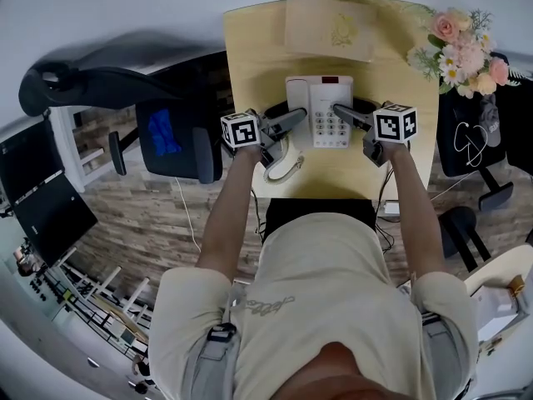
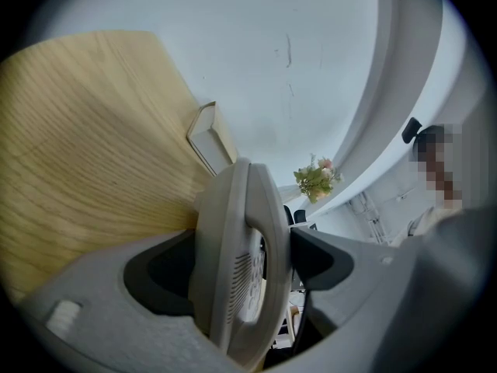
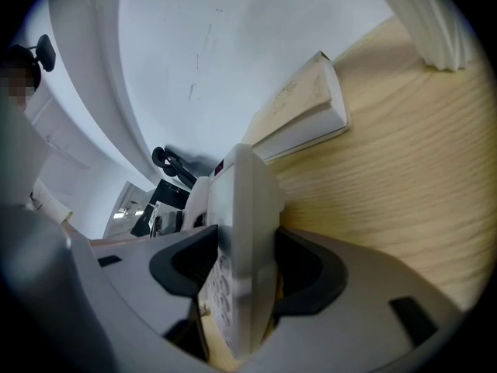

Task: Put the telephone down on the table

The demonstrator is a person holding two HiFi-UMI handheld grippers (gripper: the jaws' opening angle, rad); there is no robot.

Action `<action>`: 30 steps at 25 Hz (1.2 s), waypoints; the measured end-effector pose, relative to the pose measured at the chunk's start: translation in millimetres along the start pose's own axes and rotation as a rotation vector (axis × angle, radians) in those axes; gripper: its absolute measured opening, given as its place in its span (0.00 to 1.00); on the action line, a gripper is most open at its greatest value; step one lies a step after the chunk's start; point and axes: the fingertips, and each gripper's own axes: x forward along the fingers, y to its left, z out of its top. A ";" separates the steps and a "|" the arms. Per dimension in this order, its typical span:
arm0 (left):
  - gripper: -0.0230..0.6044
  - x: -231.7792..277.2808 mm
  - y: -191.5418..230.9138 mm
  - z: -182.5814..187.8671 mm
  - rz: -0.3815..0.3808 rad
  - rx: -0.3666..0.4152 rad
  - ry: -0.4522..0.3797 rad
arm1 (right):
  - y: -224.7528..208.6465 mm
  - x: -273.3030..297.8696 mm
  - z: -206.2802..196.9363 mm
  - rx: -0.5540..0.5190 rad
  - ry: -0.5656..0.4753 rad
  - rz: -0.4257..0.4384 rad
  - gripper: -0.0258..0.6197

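The telephone sits above the middle of the table, keypad facing up, near the person's edge of the tabletop. The views do not show whether its base touches the wood.

Left gripper: reaches in from the left. In the left gripper view its jaws are clamped on the handset side of the telephone, one dark pad on each face. The handset lies in its cradle on the body.

Right gripper: reaches in from the right. In the right gripper view its jaws are clamped on the keypad side of the telephone, with the pads pressed against both faces.

The two grippers face each other across the telephone, and the marker cubes sit on their outer ends.

Cord: hangs in a loop from the left side of the telephone, over the near table edge.

Book: lies flat at the far edge of the table, just beyond the telephone and apart from it.

Flowers: stand at the far right corner of the table.

Chair: stands on the floor to the left of the table.
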 end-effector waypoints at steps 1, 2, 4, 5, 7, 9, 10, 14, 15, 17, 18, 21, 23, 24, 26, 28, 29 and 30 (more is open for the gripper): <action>0.65 0.0 1.5 0.0 0.005 -0.006 0.001 | -0.7 0.3 -0.2 0.004 0.000 0.000 0.38; 0.65 0.4 2.5 0.0 0.008 -0.012 0.003 | -1.4 0.5 -0.4 0.009 -0.001 0.001 0.38; 0.65 1.1 5.8 -0.4 0.018 -0.024 0.009 | -3.1 0.5 -0.4 0.020 0.000 -0.002 0.38; 0.65 1.0 8.1 -0.6 0.025 -0.028 0.013 | -3.9 0.8 -0.2 0.025 0.002 -0.004 0.38; 0.65 1.2 10.1 -0.2 0.037 -0.035 0.018 | -5.5 2.0 0.0 0.036 0.010 -0.011 0.38; 0.65 2.8 7.4 0.6 0.037 -0.043 0.015 | -6.7 2.4 -0.5 0.046 0.017 -0.018 0.38; 0.65 3.3 5.4 1.2 0.036 -0.046 0.014 | -6.8 2.4 -0.8 0.049 0.020 -0.021 0.38; 0.65 2.9 2.9 2.3 0.037 -0.046 0.010 | -6.7 1.9 0.7 0.035 0.037 -0.038 0.38; 0.65 2.8 3.1 2.2 0.042 -0.044 0.009 | -7.3 1.6 1.2 0.030 0.041 -0.044 0.38; 0.65 2.5 3.3 2.2 0.057 -0.042 0.009 | -8.3 1.1 0.6 0.025 0.053 -0.055 0.38; 0.65 2.3 3.3 2.4 0.067 -0.038 0.011 | -8.2 0.9 0.8 0.024 0.059 -0.061 0.38; 0.65 1.3 2.6 3.6 0.112 -0.007 0.026 | -8.6 -1.2 3.2 0.017 0.059 -0.084 0.38; 0.65 -0.1 1.9 3.5 0.144 0.029 0.043 | -10.6 -7.5 6.2 0.006 0.039 -0.107 0.38; 0.65 -1.7 2.0 2.7 0.158 0.049 0.053 | -11.5 -12.3 8.2 0.003 0.025 -0.119 0.38; 0.65 -5.8 0.5 1.2 0.174 0.082 0.069 | -10.7 -22.8 11.5 0.001 0.001 -0.132 0.38; 0.65 -9.8 -6.0 2.7 0.182 0.104 0.063 | -6.3 -32.6 13.6 -0.006 -0.018 -0.137 0.38; 0.65 -11.6 -10.5 3.7 0.186 0.116 0.056 | -3.4 -37.4 13.7 -0.015 -0.027 -0.143 0.38; 0.64 -13.1 -16.4 4.3 0.187 0.129 0.049 | -0.2 -42.4 12.9 -0.029 -0.036 -0.151 0.38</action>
